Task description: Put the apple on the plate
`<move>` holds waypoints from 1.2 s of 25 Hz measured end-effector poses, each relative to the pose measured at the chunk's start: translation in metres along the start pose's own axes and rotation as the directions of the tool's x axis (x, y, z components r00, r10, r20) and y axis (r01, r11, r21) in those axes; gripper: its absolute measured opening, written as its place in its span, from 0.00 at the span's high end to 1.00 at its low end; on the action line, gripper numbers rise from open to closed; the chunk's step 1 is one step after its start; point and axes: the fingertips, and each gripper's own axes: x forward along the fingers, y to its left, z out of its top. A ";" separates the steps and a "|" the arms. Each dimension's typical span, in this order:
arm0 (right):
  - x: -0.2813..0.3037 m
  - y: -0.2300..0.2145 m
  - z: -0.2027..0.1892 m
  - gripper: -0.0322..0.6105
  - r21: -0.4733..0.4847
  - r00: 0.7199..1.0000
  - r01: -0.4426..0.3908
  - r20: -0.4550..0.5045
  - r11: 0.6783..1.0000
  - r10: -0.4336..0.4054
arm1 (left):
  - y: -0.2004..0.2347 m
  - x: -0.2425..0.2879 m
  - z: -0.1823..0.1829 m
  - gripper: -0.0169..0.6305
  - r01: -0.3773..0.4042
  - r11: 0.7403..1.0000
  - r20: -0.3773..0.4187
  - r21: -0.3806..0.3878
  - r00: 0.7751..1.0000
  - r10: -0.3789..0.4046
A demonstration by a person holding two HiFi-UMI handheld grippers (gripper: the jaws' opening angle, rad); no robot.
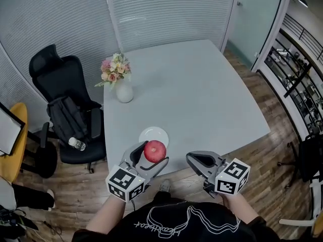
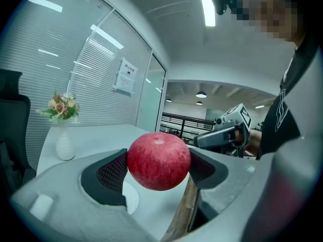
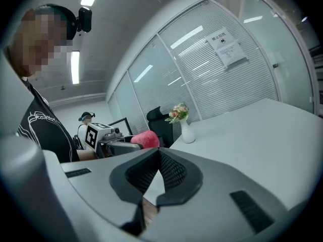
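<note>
My left tool (image 1: 149, 160) is clamped on the red apple (image 1: 155, 150), one jaw pressed to each side of it, and holds it in the air at the near edge of the worktop (image 1: 202, 95). The apple is not on the white plate (image 1: 150, 133); in the head view it overlaps the plate's near rim, and in the left gripper view the plate lies below it and a little to the left. My right tool (image 1: 194, 159) hangs just off the worktop's near edge, well to the right of the apple, with its jaws together and nothing between them. The worktop is a pale grey slab, bare apart from the plate and a white vase (image 1: 124, 92) of pink and cream flowers (image 1: 115, 69) near its left edge. Beside that edge stands a black office chair (image 1: 56, 73) with a dark backpack (image 1: 68, 117) and a clear bottle (image 1: 77, 144) on its seat. The floor (image 1: 262, 185) is brown wood planks, and glass walls with pale blinds (image 1: 60, 14) close off the room behind the worktop.
</note>
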 end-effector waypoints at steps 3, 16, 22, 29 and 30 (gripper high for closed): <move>0.009 -0.019 -0.004 0.94 0.036 1.000 0.021 -0.014 0.999 -0.021 | 0.020 0.017 -0.008 0.41 -0.001 1.000 -0.014 0.018 1.000 0.001; 0.039 -0.068 -0.022 0.94 0.123 0.996 0.066 -0.068 0.990 -0.058 | 0.086 0.069 -0.066 0.41 -0.021 0.999 -0.104 0.045 0.994 0.026; 0.050 -0.079 -0.032 0.94 0.161 0.993 0.083 -0.094 0.984 -0.068 | 0.107 0.086 -0.099 0.41 -0.030 0.999 -0.170 0.038 0.985 0.036; 0.058 -0.093 -0.038 0.94 0.196 0.991 0.106 -0.099 0.975 -0.088 | 0.125 0.097 -0.129 0.41 -0.048 0.995 -0.253 0.092 0.965 0.070; 0.058 -0.094 -0.039 0.94 0.198 0.991 0.107 -0.102 0.974 -0.088 | 0.125 0.099 -0.133 0.41 -0.048 0.995 -0.266 0.092 0.961 0.071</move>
